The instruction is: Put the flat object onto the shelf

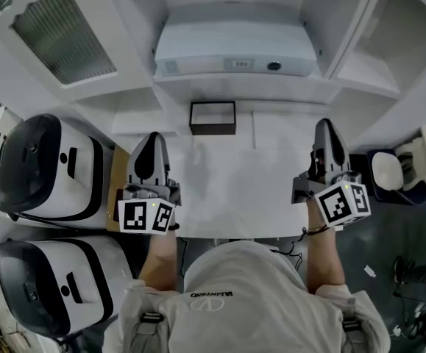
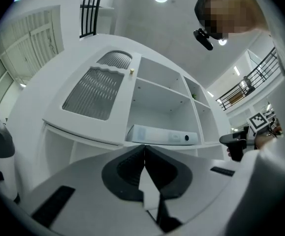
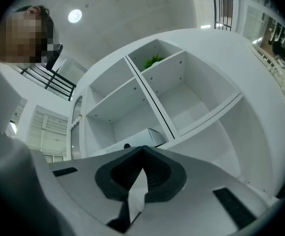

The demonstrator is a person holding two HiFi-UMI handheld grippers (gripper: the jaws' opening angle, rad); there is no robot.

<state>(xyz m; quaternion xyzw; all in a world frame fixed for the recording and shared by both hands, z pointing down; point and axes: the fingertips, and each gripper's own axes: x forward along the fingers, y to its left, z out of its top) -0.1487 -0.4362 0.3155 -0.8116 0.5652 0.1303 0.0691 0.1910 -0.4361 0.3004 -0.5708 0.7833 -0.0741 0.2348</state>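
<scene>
A flat white box-shaped device (image 1: 235, 50) lies on a shelf of the white shelf unit (image 1: 360, 72), beyond the table's far edge. The same device shows in the left gripper view (image 2: 164, 135) and the right gripper view (image 3: 137, 140). My left gripper (image 1: 152, 142) hovers over the left side of the white table (image 1: 235, 190), jaws shut with nothing between them. My right gripper (image 1: 327, 129) hovers over the table's right side, also shut and empty. Both point toward the shelf unit, well short of the device.
A small dark-framed tray (image 1: 213, 116) stands at the table's back edge between the grippers. Two white-and-black appliances (image 1: 43, 168) (image 1: 43, 285) sit at the left. A ribbed-glass cabinet door (image 1: 62, 31) is at upper left. A green plant (image 3: 153, 61) sits in an upper compartment.
</scene>
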